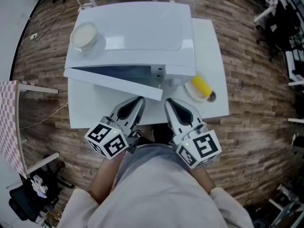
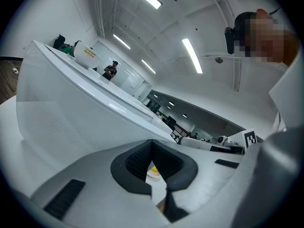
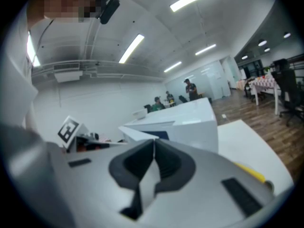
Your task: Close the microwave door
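head view: the microwave (image 1: 137, 32) sits on the white table (image 1: 213, 56). its door (image 1: 114, 83) is ajar and swung toward the person, with its free edge just ahead of the left gripper (image 1: 138, 101) and right gripper (image 1: 169, 102).
left gripper view: the jaws are pressed together with nothing between them, and the door's face fills the left side.
right gripper view: the jaws are likewise together and empty.
the push likely goes best flat against the door near its free edge, steady until it latches.

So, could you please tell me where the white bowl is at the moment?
In the head view, the white bowl sits on top of the microwave, near its left edge, above the hinged end of the partly open door.
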Demonstrator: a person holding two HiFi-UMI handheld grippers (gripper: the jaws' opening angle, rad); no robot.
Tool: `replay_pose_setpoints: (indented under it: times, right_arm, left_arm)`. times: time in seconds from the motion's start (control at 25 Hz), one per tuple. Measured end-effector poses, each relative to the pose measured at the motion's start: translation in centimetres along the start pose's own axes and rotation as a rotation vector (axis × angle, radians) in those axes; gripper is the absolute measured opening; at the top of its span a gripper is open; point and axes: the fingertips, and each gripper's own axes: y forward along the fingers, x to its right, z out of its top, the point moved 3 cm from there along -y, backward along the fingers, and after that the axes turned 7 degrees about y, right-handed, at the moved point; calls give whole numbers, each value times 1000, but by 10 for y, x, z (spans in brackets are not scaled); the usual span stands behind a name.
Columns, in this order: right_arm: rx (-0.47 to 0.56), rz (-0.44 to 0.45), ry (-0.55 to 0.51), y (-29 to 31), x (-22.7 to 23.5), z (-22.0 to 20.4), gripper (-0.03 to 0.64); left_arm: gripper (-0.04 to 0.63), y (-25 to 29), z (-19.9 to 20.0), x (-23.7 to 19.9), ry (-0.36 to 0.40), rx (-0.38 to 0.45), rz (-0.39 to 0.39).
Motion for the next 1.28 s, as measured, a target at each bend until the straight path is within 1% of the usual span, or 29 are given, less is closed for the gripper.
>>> replay_pose_setpoints:
  times: [0.12, 0.28, 0.48, 0.56, 0.76, 1.0, 1.28]
  right_arm:
    - [1, -3, 0, 0, 7, 4, 23]
    - [-1, -1, -2, 0, 15, 7, 23]
    - [-4, 5, -4, -1, 23, 11, 23]
    - [-3, 8, -5, -1, 26, 12, 23]
    - [2, 17, -7, -2, 34, 14, 23]
    - [3, 32, -12, -3, 41, 18, 23]
    - [-5, 50, -15, -5, 46, 15, 23]
  left_arm:
    - [14, 7, 2, 1, 0, 2, -3]
    - [14, 17, 3, 3, -30, 15, -11]
    - [14, 26, 5, 6, -37, 24, -10]
    - [14, 30, 6, 7, -32, 26, -8]
    - [14, 38, 8, 11, 15, 29, -2]
    - [14, 47, 11, 14, 15, 43, 15]
    - [14, 56, 11, 19, 13, 60, 13]
